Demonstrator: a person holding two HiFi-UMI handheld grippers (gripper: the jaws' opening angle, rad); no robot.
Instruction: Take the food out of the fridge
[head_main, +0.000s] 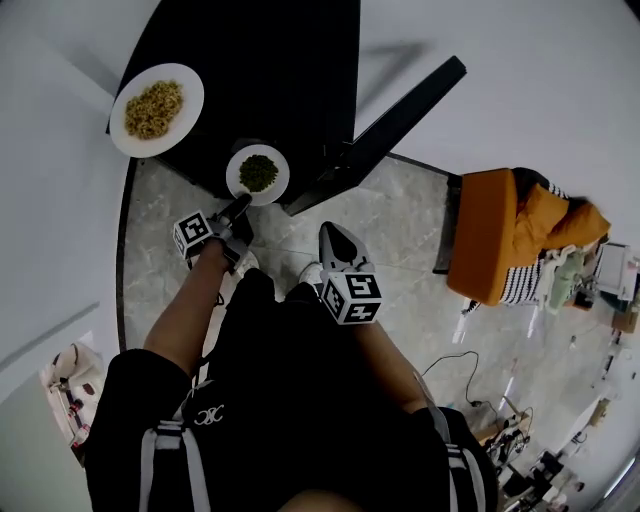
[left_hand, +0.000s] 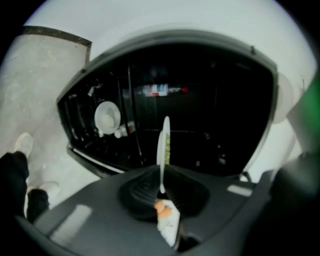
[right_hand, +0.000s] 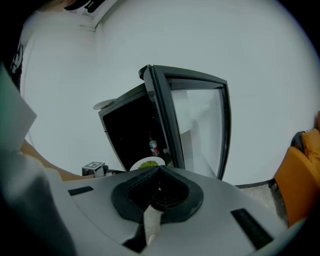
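A small white plate of green food (head_main: 258, 173) hangs in front of the open black fridge (head_main: 270, 70). My left gripper (head_main: 240, 206) is shut on its near rim. In the left gripper view the plate (left_hand: 163, 142) stands edge-on between the jaws, with the dark fridge interior (left_hand: 220, 110) behind it. In the right gripper view the same plate (right_hand: 147, 163) shows just beyond the jaws. My right gripper (head_main: 332, 238) is shut with nothing in it, to the right of the plate and near the fridge door (head_main: 390, 130). A larger plate of noodles (head_main: 157, 108) sits on top of the fridge.
The glass door (right_hand: 200, 125) stands open at the right. Inside the fridge are a bottle (left_hand: 162, 90) and a white dish (left_hand: 107, 117). An orange seat with clothes (head_main: 500, 240) stands on the right. Cables and small items (head_main: 500, 420) lie on the tiled floor.
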